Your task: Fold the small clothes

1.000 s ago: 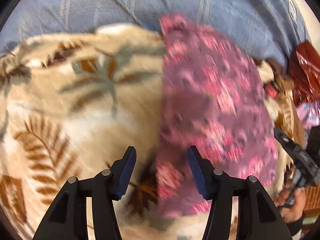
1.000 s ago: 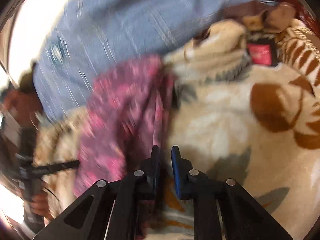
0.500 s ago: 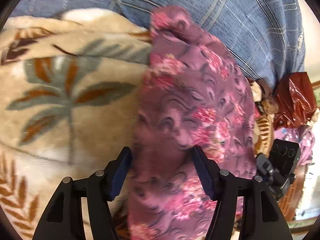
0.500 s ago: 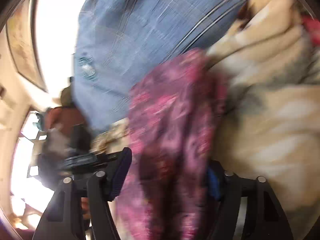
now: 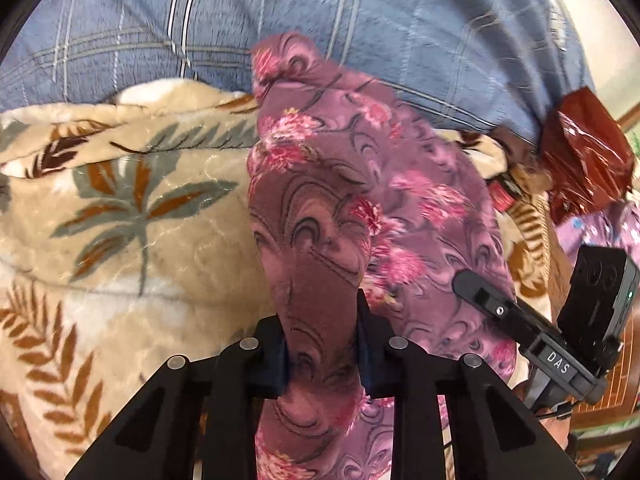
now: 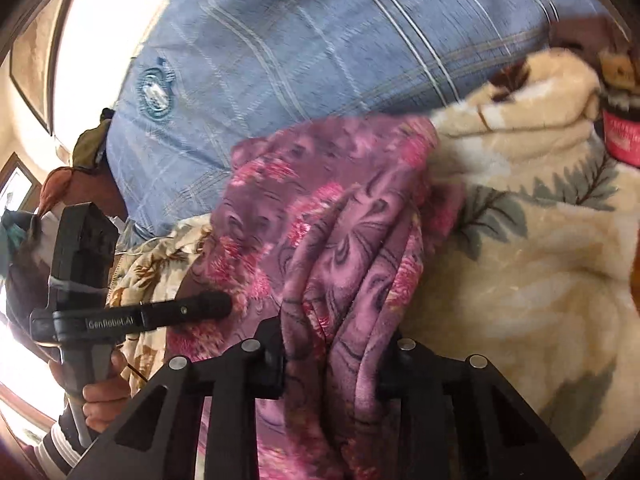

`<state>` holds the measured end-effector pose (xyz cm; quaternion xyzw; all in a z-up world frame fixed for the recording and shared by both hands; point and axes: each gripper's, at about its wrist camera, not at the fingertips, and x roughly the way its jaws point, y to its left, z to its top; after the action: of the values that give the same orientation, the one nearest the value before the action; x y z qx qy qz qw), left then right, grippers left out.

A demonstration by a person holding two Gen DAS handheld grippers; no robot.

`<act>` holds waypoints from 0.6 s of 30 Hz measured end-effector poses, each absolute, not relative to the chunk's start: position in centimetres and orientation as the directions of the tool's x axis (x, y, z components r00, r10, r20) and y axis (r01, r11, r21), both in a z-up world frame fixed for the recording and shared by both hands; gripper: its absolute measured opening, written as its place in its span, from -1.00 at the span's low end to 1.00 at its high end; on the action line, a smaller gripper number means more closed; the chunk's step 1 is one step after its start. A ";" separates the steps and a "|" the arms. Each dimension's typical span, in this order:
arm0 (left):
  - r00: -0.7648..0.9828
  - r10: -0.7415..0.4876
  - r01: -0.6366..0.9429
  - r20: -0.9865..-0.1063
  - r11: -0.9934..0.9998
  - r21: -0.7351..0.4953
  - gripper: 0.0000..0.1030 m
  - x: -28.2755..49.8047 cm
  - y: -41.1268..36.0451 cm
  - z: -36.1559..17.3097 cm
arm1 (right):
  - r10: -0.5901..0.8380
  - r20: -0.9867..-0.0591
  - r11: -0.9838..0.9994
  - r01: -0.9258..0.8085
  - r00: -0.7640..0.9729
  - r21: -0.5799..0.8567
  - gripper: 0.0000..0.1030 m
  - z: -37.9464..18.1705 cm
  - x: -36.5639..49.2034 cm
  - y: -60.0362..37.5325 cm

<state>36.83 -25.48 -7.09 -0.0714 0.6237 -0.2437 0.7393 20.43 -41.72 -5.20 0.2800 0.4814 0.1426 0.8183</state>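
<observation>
A small purple garment with pink flowers [image 5: 352, 200] lies on a cream leaf-patterned blanket [image 5: 140, 216]. My left gripper [image 5: 322, 344] is shut on a bunched fold of the garment at its near edge. The right gripper shows at the right of that view [image 5: 504, 312], against the garment. In the right wrist view my right gripper [image 6: 334, 356] is shut on a thick bunch of the same garment [image 6: 320, 200]. The left gripper [image 6: 176, 312] shows at the left, its fingers reaching into the cloth.
The person's blue plaid shirt [image 5: 320, 20] fills the far side, close behind the garment. A shiny red-brown bag [image 5: 584, 152] and another purple cloth [image 5: 600, 232] lie at the right. The blanket [image 6: 520, 260] spreads right of the garment.
Both grippers moved onto the garment and closed on it. The right one was shut and empty, opened around the cloth, then shut; the left went from open to shut.
</observation>
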 end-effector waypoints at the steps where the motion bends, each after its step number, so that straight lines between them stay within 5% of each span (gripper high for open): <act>1: 0.112 -0.457 0.275 -0.882 0.868 -0.414 -0.53 36.3 -24.5 -6.0 | 0.506 -0.704 0.802 0.030 0.499 0.597 -0.43 -4.5 20.3 -41.3; 11: 0.228 -0.495 0.230 -0.839 0.864 -0.448 -0.52 31.9 -12.6 1.9 | 0.586 -0.604 0.753 -0.088 0.540 0.653 -0.42 1.5 18.9 -34.2; 18: 0.214 -0.433 0.143 -0.875 0.900 -0.411 -0.50 30.1 -7.5 -0.7 | 0.589 -0.640 0.766 -0.087 0.493 0.637 -0.41 -1.9 18.9 -28.5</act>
<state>30.12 -7.46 -0.74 -0.1212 0.5981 -0.1873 0.7698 18.91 -28.52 -1.91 0.2730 0.4591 0.2061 0.8199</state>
